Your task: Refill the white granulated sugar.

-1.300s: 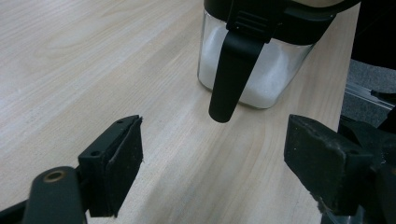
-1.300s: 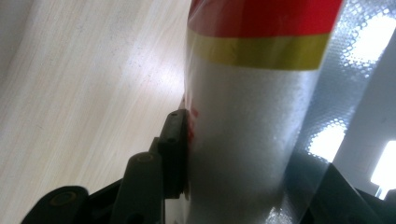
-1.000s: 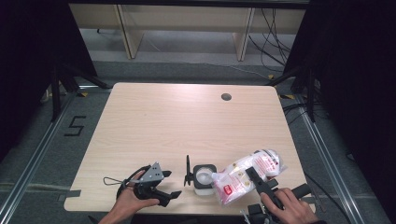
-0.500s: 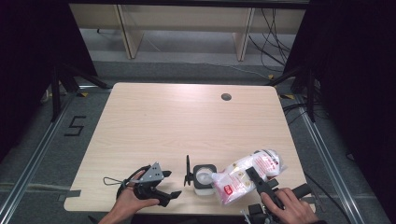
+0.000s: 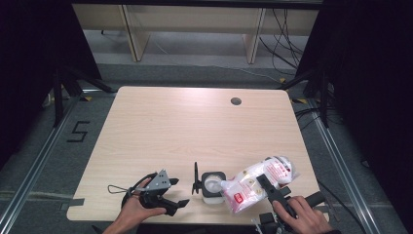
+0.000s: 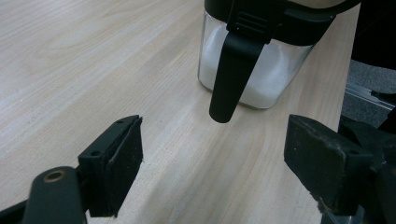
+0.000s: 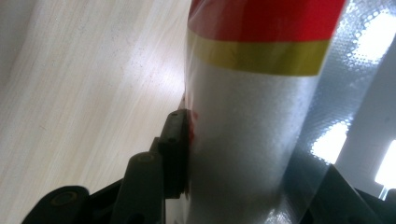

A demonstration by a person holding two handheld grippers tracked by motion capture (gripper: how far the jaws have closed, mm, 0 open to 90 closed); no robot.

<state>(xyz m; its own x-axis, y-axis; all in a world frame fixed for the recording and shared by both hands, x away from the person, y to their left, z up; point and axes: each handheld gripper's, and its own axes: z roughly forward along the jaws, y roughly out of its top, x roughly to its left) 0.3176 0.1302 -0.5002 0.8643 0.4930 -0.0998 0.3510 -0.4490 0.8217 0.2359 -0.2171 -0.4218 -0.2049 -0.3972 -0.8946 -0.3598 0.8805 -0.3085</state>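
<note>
1. Near the front edge of the worktop (image 5: 160, 126), the right tongs (image 5: 271, 187) are clamped on a white plastic bag (image 5: 258, 183) with red print; in the right gripper view the pad presses flat against its film.
2. The bag's long axis runs from the right hand (image 5: 302, 217) leftward, and its mouth reaches over the open jar (image 5: 213, 186) just beside it.
3. The jar, already part-filled with white powder, stands between the two hands.
4. The left tongs (image 5: 170, 202) rest empty with jaws wide apart, pointing at the jar's black hanging clasp (image 6: 231, 70); they are the nearer to steady it.
</note>
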